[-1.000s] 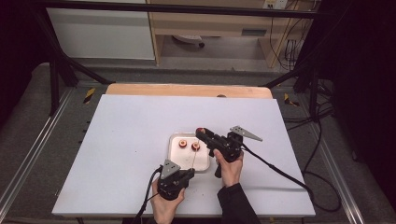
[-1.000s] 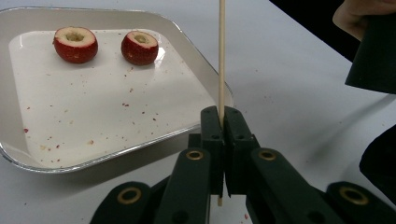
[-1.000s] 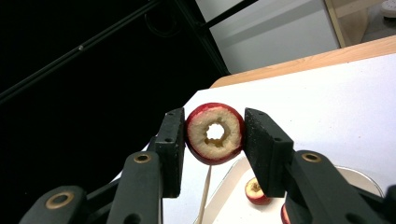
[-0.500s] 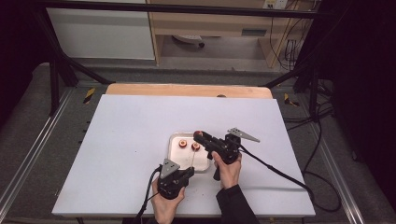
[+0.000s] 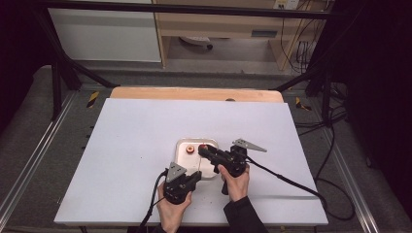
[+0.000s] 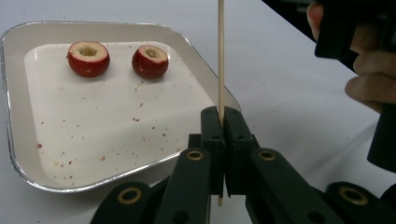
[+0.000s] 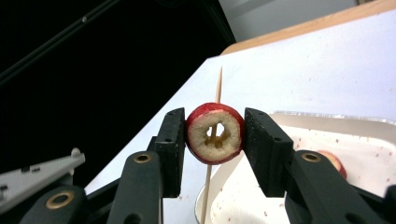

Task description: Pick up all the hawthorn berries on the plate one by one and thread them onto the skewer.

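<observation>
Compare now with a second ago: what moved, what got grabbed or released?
The right gripper, shut on a cored red fruit, edged a little toward the person and the upright skewer. Nothing was grabbed or released. The left gripper stayed put, clamped on the skewer, and two more fruits stayed in the tray.

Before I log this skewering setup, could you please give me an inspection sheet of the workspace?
Surface: white table, wooden edge at back.
Job's things: skewer upright; cored red fruit; two more fruits in white tray.
Clutter: red crumbs in tray.
Grippers: left gripper shut on skewer; right gripper shut on cored red fruit.
Cables: black cable trails from right gripper.
Surroundings: dark frame, cabinets behind.
</observation>
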`<state>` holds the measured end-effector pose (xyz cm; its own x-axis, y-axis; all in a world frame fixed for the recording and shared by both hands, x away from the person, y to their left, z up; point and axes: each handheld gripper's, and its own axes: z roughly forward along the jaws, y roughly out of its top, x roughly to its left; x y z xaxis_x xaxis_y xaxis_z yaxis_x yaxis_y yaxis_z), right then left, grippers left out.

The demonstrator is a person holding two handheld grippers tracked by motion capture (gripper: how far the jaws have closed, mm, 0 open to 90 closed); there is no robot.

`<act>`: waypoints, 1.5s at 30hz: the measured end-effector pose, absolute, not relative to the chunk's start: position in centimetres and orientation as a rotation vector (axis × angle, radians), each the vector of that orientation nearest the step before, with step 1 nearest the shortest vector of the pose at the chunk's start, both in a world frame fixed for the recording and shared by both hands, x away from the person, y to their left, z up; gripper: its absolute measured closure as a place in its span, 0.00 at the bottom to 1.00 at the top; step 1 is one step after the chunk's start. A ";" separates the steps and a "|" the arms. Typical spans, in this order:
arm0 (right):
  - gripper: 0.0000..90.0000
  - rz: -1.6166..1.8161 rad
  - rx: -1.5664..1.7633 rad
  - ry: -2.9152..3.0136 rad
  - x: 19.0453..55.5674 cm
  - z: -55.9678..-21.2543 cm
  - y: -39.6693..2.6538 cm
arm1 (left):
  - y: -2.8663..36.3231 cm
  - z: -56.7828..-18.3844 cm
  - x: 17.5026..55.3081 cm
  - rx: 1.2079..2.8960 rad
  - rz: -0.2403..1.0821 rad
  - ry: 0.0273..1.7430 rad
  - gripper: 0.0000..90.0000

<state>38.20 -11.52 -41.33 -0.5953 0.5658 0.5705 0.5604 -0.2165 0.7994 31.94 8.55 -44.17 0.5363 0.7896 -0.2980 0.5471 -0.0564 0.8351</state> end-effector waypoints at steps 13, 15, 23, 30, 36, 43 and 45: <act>0.67 1.936 1.377 2.120 37.1 -42.9 -10.8 | 8.8 -43.6 32.7 1.740 0.309 1.125 0.98; 0.67 1.929 1.376 2.127 37.0 -42.9 -10.8 | 8.8 -43.7 32.7 1.747 0.311 1.122 0.98; 0.62 1.889 1.341 2.154 37.1 -42.7 -11.1 | 9.1 -43.7 32.6 1.768 0.322 1.100 0.98; 0.37 1.772 1.270 2.170 37.6 -41.4 -12.3 | 10.6 -43.9 32.3 1.802 0.361 1.097 0.98; 0.19 1.612 1.251 2.256 38.8 -41.0 -13.1 | 11.9 -43.9 31.8 1.834 0.398 1.088 0.98; 0.10 1.404 1.219 2.369 39.9 -41.1 -13.8 | 13.0 -44.0 31.4 1.858 0.399 1.085 0.98; 0.08 1.357 1.207 2.390 40.1 -41.0 -14.0 | 13.1 -44.1 31.3 1.860 0.401 1.079 0.98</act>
<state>40.13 -13.99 -41.03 -0.6684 0.7002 0.2509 0.5743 0.2715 0.7723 31.33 13.13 -44.06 0.5629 0.8116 -0.1563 0.5127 -0.1945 0.8363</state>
